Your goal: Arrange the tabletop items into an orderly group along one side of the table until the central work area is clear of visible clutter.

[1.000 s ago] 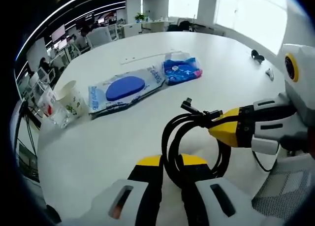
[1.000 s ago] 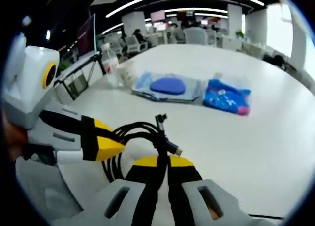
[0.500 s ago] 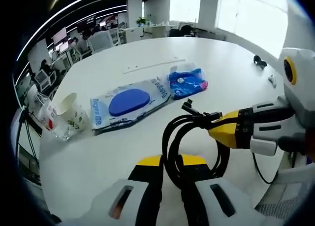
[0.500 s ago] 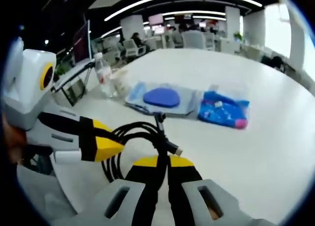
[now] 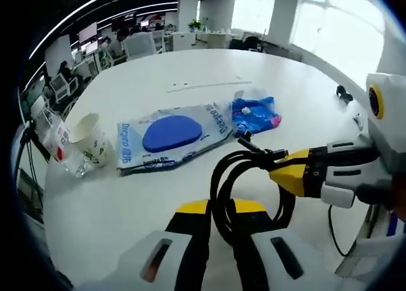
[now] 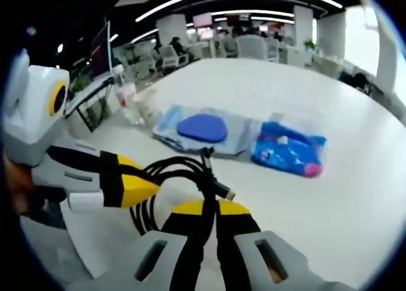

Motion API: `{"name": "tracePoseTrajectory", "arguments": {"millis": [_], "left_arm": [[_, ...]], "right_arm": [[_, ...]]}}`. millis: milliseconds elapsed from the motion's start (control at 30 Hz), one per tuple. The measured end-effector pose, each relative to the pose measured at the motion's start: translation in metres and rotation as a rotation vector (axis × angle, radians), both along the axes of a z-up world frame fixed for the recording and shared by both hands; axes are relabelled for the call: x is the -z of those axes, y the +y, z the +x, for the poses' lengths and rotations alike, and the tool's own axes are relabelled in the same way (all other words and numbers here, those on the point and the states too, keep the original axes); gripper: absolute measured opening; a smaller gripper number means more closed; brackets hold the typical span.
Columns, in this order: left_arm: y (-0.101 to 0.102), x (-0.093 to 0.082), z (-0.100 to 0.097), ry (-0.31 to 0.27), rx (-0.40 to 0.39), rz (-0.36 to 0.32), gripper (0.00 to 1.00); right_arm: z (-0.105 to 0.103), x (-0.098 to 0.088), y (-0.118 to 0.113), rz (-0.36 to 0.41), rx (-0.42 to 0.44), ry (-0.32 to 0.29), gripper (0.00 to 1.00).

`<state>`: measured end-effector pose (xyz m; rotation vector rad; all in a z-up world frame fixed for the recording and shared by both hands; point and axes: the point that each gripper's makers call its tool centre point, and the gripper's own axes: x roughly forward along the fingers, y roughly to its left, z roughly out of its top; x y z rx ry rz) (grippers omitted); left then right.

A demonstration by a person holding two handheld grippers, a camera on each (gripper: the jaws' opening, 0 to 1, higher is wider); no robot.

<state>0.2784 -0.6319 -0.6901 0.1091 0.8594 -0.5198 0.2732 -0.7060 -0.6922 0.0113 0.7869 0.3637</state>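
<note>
A coiled black cable (image 5: 219,177) hangs above the white table (image 5: 146,196). My left gripper (image 5: 222,207) is shut on the coil's near loop. My right gripper (image 5: 282,172) comes in from the right, shut on the coil near its plug ends. In the right gripper view the same cable (image 6: 184,170) runs between my right gripper (image 6: 208,207) and the left gripper (image 6: 149,188), which enters from the left. Beyond the cable lie a flat wipes pack with a blue lid (image 5: 171,135) (image 6: 203,129) and a blue packet (image 5: 254,113) (image 6: 288,151).
A paper cup (image 5: 92,139) and a clear plastic bottle (image 5: 57,139) stand near the table's left edge. The bottle (image 6: 124,101) is also in the right gripper view. A white strip (image 5: 203,85) lies farther back. A small black item (image 5: 342,91) sits far right. Office desks and chairs lie beyond.
Both views have shifted a little, and the wipes pack and blue packet look slightly nearer. Both grippers keep the same hold on the cable.
</note>
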Motion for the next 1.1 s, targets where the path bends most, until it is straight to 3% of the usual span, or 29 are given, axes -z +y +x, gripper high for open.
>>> {"name": "tracePoseTrajectory", "arguments": {"millis": [333, 833, 1100], "left_arm": [[0.006, 0.009, 0.019, 0.018, -0.028, 0.004, 0.10], [0.003, 0.031, 0.023, 0.062, -0.027, 0.020, 0.11], [0.006, 0.038, 0.026, 0.079, -0.038, 0.025, 0.11]], "right_arm": [[0.019, 0.008, 0.006, 0.011, 0.000, 0.026, 0.02], [0.027, 0.036, 0.003, -0.004, -0.027, 0.121, 0.02], [0.030, 0.042, 0.006, -0.013, -0.039, 0.133, 0.02]]}}
